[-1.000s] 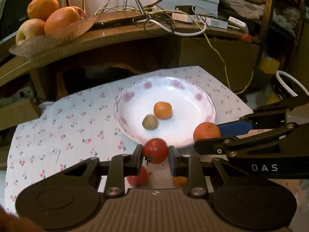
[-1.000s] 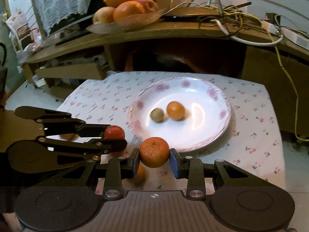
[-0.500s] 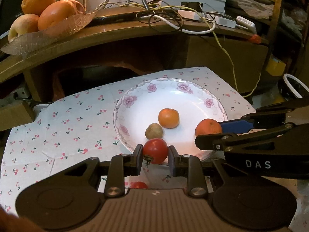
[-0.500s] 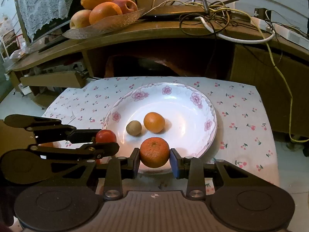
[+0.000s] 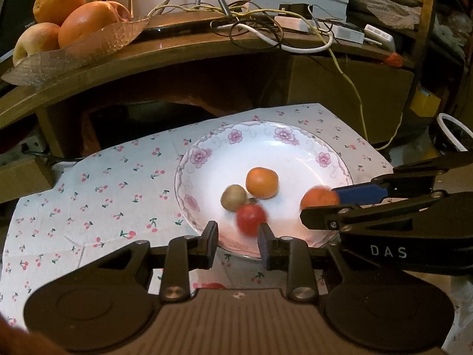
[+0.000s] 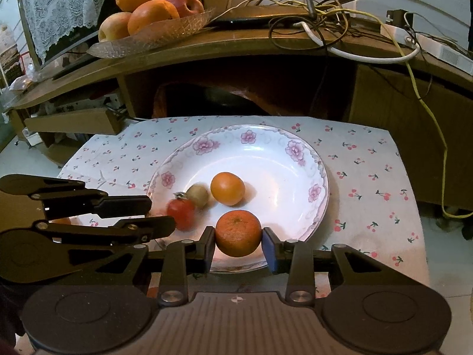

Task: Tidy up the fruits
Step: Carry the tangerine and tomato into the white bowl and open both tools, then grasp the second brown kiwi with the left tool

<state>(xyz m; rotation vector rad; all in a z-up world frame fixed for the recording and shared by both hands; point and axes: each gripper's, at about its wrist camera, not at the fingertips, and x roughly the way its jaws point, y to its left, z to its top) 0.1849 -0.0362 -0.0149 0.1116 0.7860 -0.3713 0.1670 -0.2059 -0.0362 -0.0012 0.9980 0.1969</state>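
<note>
The left gripper is open, and the red tomato sits on the plate beside the kiwi. The right gripper squeezes a tangerine over the plate's near rim.

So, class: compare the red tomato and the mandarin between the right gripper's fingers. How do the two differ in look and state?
1. The tomato is red and smooth, with a green stem; the mandarin is orange, with a dimpled skin.
2. The tomato looks smaller than the mandarin.
3. The tomato is free of the open left gripper and blurred; the mandarin is sharp, clamped in the right gripper.
Both are round and over the floral plate.
</note>
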